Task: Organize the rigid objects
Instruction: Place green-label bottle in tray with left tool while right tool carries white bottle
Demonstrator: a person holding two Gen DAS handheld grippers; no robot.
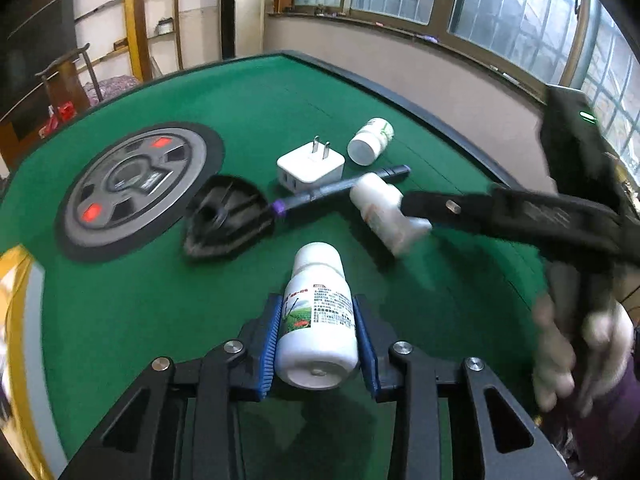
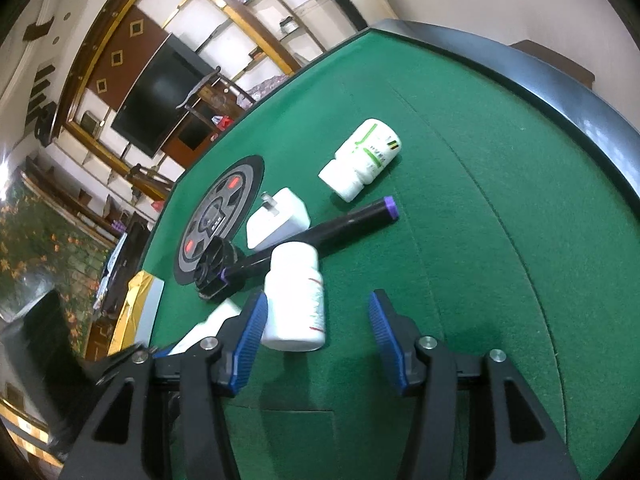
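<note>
On the green surface (image 1: 160, 320), left gripper (image 1: 316, 344) clamped on a lying white bottle with printed label (image 1: 318, 320). Right gripper (image 2: 316, 320) jaws apart; plain white bottle (image 2: 294, 300) between them, against the left pad only. Charger (image 1: 310, 166), black brush (image 1: 228, 220) and third bottle (image 1: 370, 140) lie beyond.

No text can be read with certainty. The bottle (image 1: 318, 316) between the left gripper's (image 1: 316, 344) pads carries a label with small dense print, too fine to read. The bottle beyond (image 2: 362, 160) shows only green marks.
</note>
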